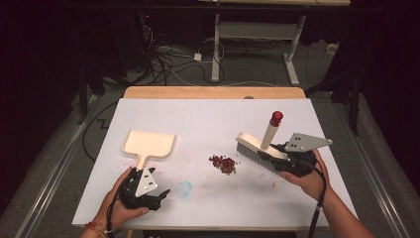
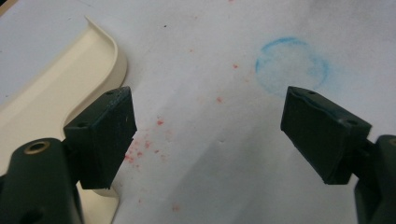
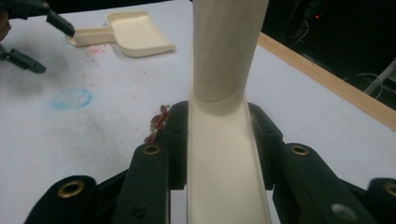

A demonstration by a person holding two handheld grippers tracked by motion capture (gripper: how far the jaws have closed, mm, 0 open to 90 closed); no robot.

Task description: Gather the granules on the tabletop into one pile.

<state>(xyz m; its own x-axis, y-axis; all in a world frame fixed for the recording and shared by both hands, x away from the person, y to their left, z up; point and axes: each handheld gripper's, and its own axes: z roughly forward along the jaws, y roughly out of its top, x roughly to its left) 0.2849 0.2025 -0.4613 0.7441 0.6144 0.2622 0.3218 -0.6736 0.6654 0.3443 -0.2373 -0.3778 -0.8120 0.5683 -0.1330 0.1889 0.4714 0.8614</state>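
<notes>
A cream dustpan (image 1: 147,143) lies flat at the left, its handle toward me. My left gripper (image 1: 158,182) rests just off the handle's end, open and holding nothing. In the left gripper view the jaws (image 2: 210,135) stand wide apart, with the dustpan (image 2: 46,93) beside the left jaw. My right gripper (image 1: 278,158) is shut on the cream hand brush (image 1: 257,148), whose red-tipped handle (image 1: 275,119) slants upward. Its grey bristles rest on the sheet. A small pile of red crumbs (image 1: 224,164) lies left of the brush. The right gripper view shows the brush body (image 3: 224,154) clamped between the jaws.
A white sheet (image 1: 208,119) covers the table, with a wooden edge (image 1: 213,92) at the back. A faint blue ring stain (image 1: 184,188) marks the sheet near my left gripper, and there are red smudges (image 2: 140,149) by the dustpan handle. Floor cables and a desk frame (image 1: 257,34) lie beyond.
</notes>
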